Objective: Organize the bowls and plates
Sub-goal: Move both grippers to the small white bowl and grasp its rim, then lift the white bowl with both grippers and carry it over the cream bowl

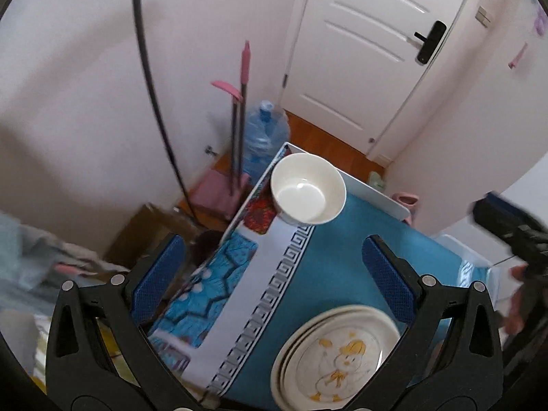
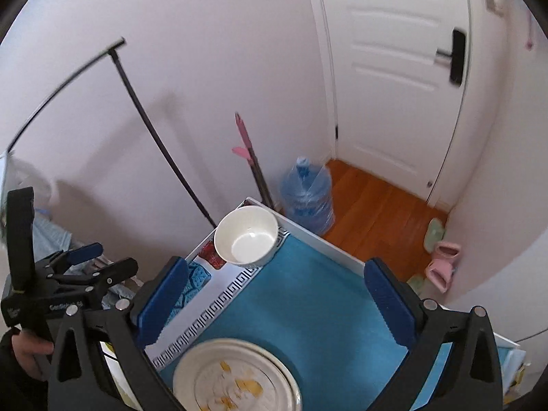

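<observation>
Both were spread wide and empty: the left hand-held gripper (image 1: 272, 274) and right hand-held gripper (image 2: 275, 299) hung above the worktop (image 2: 308, 294). The stacked plates (image 1: 337, 356) lay near; the bowl (image 1: 307, 188) sat at the far corner. Judging by that, the bowl needed fetching next.

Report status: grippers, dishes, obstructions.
Left gripper and right gripper open, empty. Plates stacked near edge; bowl alone at far corner. Cloth between them bare.
</observation>
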Demonstrator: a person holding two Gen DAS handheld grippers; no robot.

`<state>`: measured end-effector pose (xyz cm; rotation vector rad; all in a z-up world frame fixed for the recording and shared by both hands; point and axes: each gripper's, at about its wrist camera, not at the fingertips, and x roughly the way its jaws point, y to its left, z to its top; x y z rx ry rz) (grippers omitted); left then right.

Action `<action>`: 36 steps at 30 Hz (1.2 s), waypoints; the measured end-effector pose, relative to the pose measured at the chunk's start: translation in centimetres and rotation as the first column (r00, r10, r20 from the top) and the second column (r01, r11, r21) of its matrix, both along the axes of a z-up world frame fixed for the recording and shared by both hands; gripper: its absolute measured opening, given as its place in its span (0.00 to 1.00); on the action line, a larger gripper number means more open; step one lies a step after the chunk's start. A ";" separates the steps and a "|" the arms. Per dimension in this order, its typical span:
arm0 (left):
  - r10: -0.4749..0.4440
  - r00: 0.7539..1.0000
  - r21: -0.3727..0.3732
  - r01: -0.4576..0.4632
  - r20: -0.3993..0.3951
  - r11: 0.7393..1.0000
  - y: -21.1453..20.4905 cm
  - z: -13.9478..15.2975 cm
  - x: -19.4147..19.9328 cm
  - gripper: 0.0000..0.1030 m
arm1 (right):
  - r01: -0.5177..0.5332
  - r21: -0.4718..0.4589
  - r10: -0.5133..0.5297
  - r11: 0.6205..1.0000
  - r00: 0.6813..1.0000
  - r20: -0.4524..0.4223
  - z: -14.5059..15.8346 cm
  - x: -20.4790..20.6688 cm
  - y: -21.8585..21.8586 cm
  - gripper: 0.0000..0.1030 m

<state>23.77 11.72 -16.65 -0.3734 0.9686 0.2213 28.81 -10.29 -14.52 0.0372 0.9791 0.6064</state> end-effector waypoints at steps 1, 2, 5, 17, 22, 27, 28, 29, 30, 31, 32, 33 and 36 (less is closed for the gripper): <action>-0.008 1.000 -0.032 0.008 0.001 0.999 0.5 -0.9 0.9 1.00 | 0.000 -0.006 0.000 1.000 1.000 -0.019 -0.8 0.5 0.4 0.99; -0.009 1.000 -0.058 0.009 -0.003 0.998 0.9 -2.0 1.7 1.00 | 0.000 -0.014 -0.001 1.000 0.999 -0.050 -2.2 1.6 1.2 0.99; -0.010 0.999 -0.146 0.005 -0.032 0.989 1.7 -5.2 4.1 0.97 | -0.001 -0.016 -0.001 1.000 0.992 -0.126 -5.9 3.6 2.6 0.99; -0.007 0.996 -0.296 -0.019 -0.087 0.955 1.5 -14.3 9.8 0.47 | -0.044 0.051 0.057 0.998 0.962 -0.267 -14.4 7.8 6.2 0.62; 0.015 0.995 -0.290 -0.042 -0.096 0.956 1.6 -15.5 10.9 0.32 | -0.075 0.066 0.091 0.995 0.951 -0.296 -16.2 8.3 7.5 0.49; 0.044 0.994 -0.290 -0.072 -0.102 0.954 2.6 -16.5 11.3 0.20 | -0.081 0.082 0.102 0.993 0.949 -0.299 -17.0 8.6 7.8 0.32; 0.045 0.994 -0.288 -0.072 -0.100 0.955 2.6 -16.6 11.4 0.20 | -0.082 0.090 0.105 0.993 0.949 -0.298 -17.0 8.6 7.9 0.28; 0.044 0.994 -0.275 -0.070 -0.099 0.959 2.5 -16.5 11.4 0.20 | -0.084 0.093 0.108 0.992 0.950 -0.291 -16.9 8.6 8.0 0.24; 0.042 0.994 -0.267 -0.067 -0.098 0.962 2.5 -16.5 11.4 0.20 | -0.085 0.082 0.105 0.993 0.953 -0.285 -16.7 8.5 8.1 0.23; 0.039 0.994 -0.257 -0.064 -0.099 0.964 2.4 -16.5 11.5 0.20 | -0.084 0.076 0.102 0.994 0.956 -0.276 -16.6 8.4 8.2 0.23; 0.034 0.995 -0.247 -0.058 -0.098 0.967 2.2 -16.4 11.5 0.20 | -0.080 0.079 0.099 0.994 0.957 -0.273 -16.7 8.4 8.2 0.22; 0.028 0.995 -0.238 -0.050 -0.096 0.970 2.1 -16.3 11.4 0.20 | -0.076 0.082 0.096 0.994 0.957 -0.273 -16.8 8.5 8.3 0.22; 0.010 0.996 -0.204 -0.027 -0.085 0.979 1.6 -15.7 11.3 0.20 | -0.064 0.088 0.085 0.994 0.961 -0.263 -16.7 8.6 8.1 0.19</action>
